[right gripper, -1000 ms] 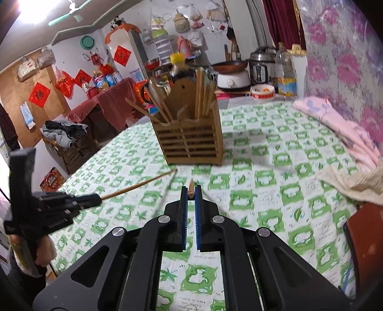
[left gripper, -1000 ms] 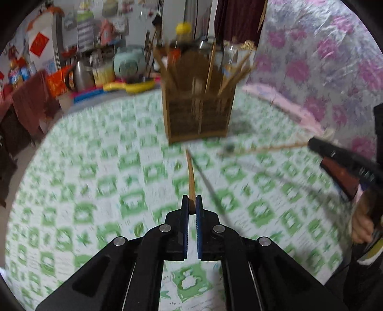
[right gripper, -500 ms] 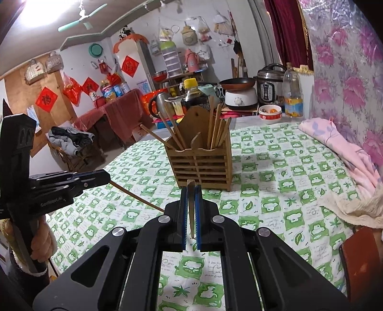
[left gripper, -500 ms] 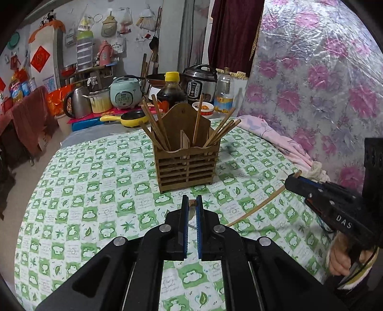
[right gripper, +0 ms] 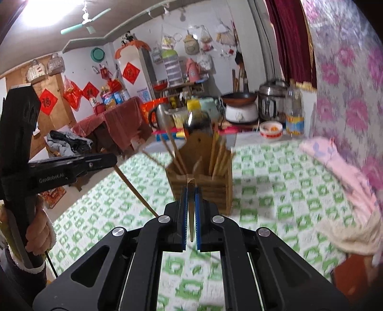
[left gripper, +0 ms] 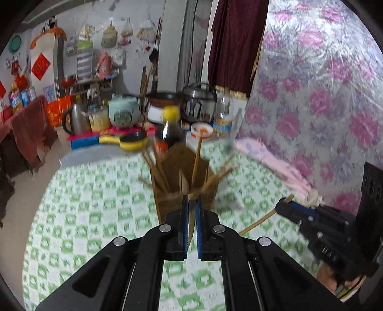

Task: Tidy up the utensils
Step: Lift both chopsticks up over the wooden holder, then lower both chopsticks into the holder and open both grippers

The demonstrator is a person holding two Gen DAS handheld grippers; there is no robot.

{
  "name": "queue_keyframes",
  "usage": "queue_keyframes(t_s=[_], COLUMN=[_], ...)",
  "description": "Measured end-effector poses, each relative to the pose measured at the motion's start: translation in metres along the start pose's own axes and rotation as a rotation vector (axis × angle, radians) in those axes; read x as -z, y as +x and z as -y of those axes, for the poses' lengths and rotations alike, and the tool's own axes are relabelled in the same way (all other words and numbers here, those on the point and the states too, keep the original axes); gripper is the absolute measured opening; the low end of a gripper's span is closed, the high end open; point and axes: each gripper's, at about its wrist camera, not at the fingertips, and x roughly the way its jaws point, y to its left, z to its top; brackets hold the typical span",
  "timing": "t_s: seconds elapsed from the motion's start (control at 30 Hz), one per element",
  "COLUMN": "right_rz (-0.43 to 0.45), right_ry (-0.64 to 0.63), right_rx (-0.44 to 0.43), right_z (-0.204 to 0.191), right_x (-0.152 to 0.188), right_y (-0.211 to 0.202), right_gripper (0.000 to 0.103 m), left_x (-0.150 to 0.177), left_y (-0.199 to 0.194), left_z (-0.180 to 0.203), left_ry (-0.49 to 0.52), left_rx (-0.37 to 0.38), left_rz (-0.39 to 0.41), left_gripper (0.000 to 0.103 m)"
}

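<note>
We note a ceiling lamp (right gripper: 39,10) glaring overhead at upper left; motion blur smears the tablecloth (right gripper: 275,191) and chopstick holder (left gripper: 186,191); fisheye edges bend and darken.

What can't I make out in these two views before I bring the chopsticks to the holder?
- Holder compartments, left wrist view: motion blur smears the dividers, and the left tongs cover its front.
- Holder, right wrist view: blurred; the right tongs hide its lower front.
- Left chopstick: only a sliver shows between the pads.
- Right chopstick: its lower end is hidden behind the tongs' body.
</note>
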Motion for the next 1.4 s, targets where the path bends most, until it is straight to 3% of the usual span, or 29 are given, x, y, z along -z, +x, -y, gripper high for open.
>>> queue_keyframes(t_s=[0.27,0.43,0.77,0.9,0.93,0.97,1.0,1.07,1.27,1.4], right_rz=[0.148,0.192,0.122,0.011,-0.027,-0.073,-0.085,-0.079,-0.031,0.007], right_ry=[-0.037,-0.049,0.017,0.026,0.024,0.018,0.018,0.021,0.023,0.042], right_rx=[0.028,0.072,0.099,0.114,0.110,0.095,0.090,0.082,0.090,0.092], right_z=[-0.017,-0.019,0.005,0.014,0.015,0.017,0.018,0.018,0.015,0.014], right_x=[-0.065,-0.087,-0.077,-0.059,-0.056,-0.052,-0.050,-0.049,-0.053,-0.057], right_y=[-0.004,0.015,0.079,0.125,0.135,0.147,0.151,0.150,0.133,0.118], right_gripper=[0.006,0.006,0.006,0.007,0.007,0.007,0.008,0.011,0.015,0.027], left_x=[-0.075,-0.090,-0.065,-0.048,-0.043,-0.040,-0.036,-0.032,-0.030,-0.032], left_y=[-0.017,0.009,0.076,0.098,0.104,0.108,0.111,0.115,0.109,0.088], left_z=[0.009,0.003,-0.031,-0.042,-0.045,-0.047,-0.050,-0.055,-0.063,-0.065], left_ry=[0.006,-0.003,-0.112,-0.162,-0.178,-0.190,-0.207,-0.207,-0.223,-0.233], left_rx=[-0.030,-0.056,-0.017,-0.016,-0.017,-0.012,-0.006,-0.022,-0.018,-0.036], left_rz=[0.175,0.181,0.096,0.063,0.049,0.039,0.031,0.030,0.033,0.082], left_gripper=[0.006,0.006,0.006,0.007,0.009,0.018,0.032,0.042,0.057,0.073])
